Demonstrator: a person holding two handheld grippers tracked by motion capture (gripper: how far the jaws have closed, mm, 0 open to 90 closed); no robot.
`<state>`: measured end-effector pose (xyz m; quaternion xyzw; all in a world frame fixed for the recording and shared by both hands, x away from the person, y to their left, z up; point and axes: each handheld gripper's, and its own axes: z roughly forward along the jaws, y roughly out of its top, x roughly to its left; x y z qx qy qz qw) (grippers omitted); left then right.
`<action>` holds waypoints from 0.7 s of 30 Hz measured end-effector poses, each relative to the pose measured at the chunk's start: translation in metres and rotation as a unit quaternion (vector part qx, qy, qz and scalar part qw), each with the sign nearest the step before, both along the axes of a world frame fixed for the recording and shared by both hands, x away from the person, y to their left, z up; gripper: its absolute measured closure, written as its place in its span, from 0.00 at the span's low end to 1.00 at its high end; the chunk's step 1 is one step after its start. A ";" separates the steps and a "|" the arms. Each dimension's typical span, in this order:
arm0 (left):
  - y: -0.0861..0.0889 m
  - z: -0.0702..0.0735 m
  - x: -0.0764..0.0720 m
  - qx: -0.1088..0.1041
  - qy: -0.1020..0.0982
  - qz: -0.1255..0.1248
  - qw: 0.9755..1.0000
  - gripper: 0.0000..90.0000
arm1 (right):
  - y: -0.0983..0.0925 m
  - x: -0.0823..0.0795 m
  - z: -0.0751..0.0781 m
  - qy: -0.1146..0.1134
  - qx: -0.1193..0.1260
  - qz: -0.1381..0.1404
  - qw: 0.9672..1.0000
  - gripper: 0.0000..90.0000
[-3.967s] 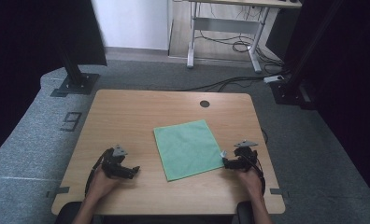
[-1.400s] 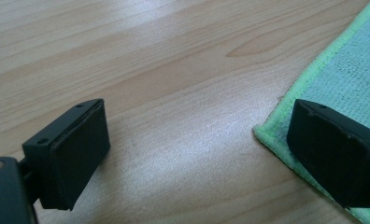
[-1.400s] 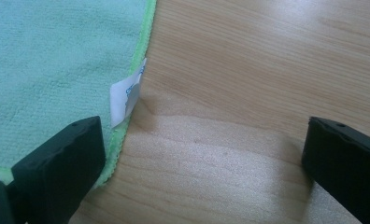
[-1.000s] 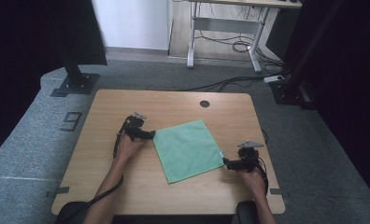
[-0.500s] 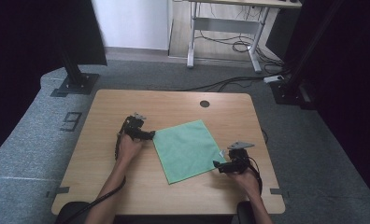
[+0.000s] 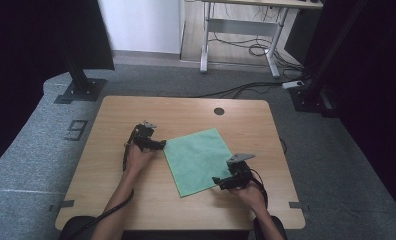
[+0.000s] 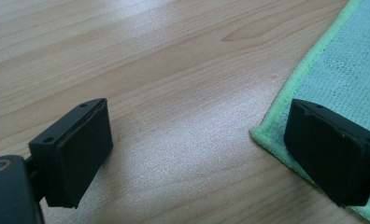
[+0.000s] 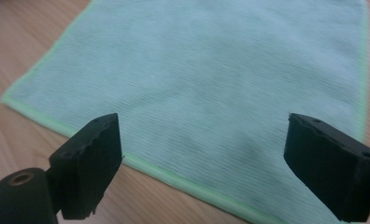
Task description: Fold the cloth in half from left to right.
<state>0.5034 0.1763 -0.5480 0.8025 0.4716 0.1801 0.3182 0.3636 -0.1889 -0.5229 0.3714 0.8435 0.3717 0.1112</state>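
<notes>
Green microfibre fills the middle of your job: the square mint-green cloth [image 6: 198,160] lies flat on the light wooden tabletop [image 6: 186,112], turned so its corners point toward the edges, a little nearer the table's front edge than its back edge. From the high view, your left gripper [image 6: 157,144] sits at the cloth's left corner, and your left hand [image 6: 138,156] rests on the wood behind it. Your right gripper [image 6: 220,182] is at the cloth's front right edge, near the corner that points to the front of the tabletop, with its grey three-cornered plate [image 6: 240,157] standing above it and your right hand [image 6: 250,192] behind. A round cable hole [image 6: 219,111] marks the wood near the back edge, well apart from the cloth.

In the left gripper view, your left gripper [image 7: 199,149] has its jaws spread wide. One black jaw hangs over bare wood; the other sits over the cloth's [image 7: 346,74] bright green hemmed corner. Nothing is clamped between them.

In the right gripper view, your right gripper [image 8: 202,158] looks across the cloth [image 8: 211,79] from just outside its hem. Its jaws stand wide apart, though they have just been closing a little, and the hemmed edge runs between them low in that view. The pads are not pressing on the fabric.
</notes>
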 end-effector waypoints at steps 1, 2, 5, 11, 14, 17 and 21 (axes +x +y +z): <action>0.000 0.000 0.000 0.000 0.000 0.000 1.000 0.08 | 0.004 -0.001 0.000 -0.001 0.000 0.006 1.000 0.14; 0.000 0.000 0.000 0.000 0.000 0.000 1.000 0.08 | 0.007 -0.001 0.001 -0.001 -0.001 0.011 1.000 0.14; 0.000 0.000 0.000 0.000 0.000 0.000 1.000 0.08 | 0.018 -0.003 0.001 -0.003 -0.004 0.024 1.000 0.15; 0.000 0.000 0.000 0.000 0.000 0.000 1.000 0.08 | 0.039 -0.009 0.001 0.001 -0.003 0.054 0.999 0.19; 0.000 0.000 0.000 -0.001 -0.001 0.000 1.000 0.09 | 0.049 -0.012 0.001 0.005 -0.004 0.071 0.997 0.22; 0.000 0.000 0.000 0.000 -0.001 0.000 1.000 0.09 | 0.059 -0.014 0.001 0.006 -0.005 0.084 0.996 0.24; 0.000 0.000 0.000 -0.002 -0.001 0.001 1.000 0.09 | 0.072 -0.018 0.000 0.008 -0.006 0.101 0.995 0.28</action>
